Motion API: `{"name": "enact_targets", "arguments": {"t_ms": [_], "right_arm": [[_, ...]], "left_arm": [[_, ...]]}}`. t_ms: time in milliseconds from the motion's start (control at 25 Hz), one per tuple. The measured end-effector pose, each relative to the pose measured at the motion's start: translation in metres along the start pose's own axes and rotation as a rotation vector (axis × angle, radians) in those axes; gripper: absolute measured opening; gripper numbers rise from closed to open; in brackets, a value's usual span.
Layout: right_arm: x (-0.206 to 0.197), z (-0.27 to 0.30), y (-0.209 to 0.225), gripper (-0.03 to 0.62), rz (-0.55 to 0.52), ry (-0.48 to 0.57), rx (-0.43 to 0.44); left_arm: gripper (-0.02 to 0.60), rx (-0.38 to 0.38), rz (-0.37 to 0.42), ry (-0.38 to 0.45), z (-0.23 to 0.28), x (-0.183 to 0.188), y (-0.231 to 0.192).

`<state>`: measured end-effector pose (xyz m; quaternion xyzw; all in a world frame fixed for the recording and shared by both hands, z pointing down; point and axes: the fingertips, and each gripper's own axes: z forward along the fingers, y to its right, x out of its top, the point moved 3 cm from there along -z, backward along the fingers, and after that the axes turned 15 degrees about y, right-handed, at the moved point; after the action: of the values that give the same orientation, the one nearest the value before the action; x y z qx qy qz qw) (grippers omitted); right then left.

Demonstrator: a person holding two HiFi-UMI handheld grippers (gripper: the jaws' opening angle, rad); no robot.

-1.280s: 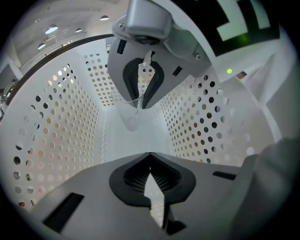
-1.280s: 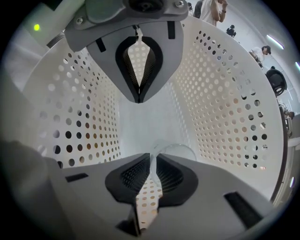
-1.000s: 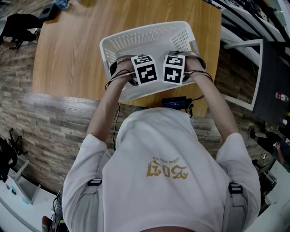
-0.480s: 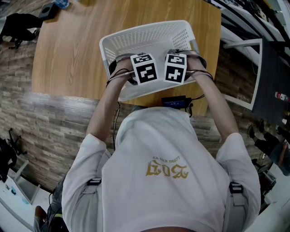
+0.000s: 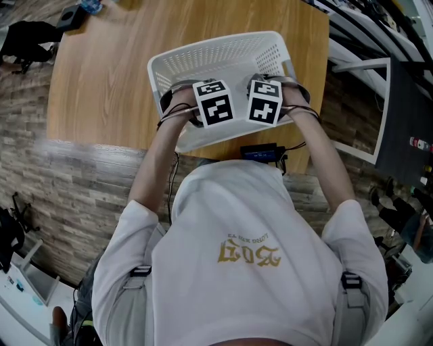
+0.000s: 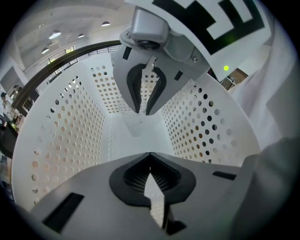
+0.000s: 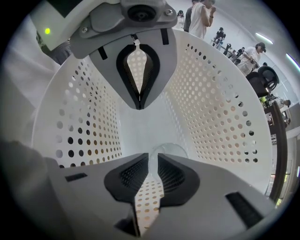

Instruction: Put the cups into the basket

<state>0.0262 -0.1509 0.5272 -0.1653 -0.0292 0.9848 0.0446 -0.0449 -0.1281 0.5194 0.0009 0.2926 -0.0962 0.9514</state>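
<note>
Inside the white perforated plastic basket (image 5: 203,51), close to its near wall, both claws sit side by side. Of the 2, the right claw (image 7: 152,161) is pinched narrow on the wall of 1 clear plastic cup (image 7: 171,149), which sits low over the basket floor; whether it touches I cannot tell. The left claw (image 6: 150,159) is closed to a slit with nothing between its pads. I judge this cup nearly done: it is within the basket and only needs letting go. No other cup shows anywhere. The basket stands at the near right of a light wooden worktop (image 5: 101,88), above a grey stone-patterned floor (image 5: 61,176). People (image 7: 201,14) stand far off in a bright hall.
</note>
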Motion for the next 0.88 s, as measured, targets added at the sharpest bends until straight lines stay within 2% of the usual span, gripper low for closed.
{"name": "enact_targets", "arguments": {"t_ms": [880], "right_arm": [[0.006,-0.017,0.0,0.049,0.031,0.056,-0.019]], "left_arm": [[0.006,0.029,-0.013,0.049,-0.013,0.008,-0.001]]}}
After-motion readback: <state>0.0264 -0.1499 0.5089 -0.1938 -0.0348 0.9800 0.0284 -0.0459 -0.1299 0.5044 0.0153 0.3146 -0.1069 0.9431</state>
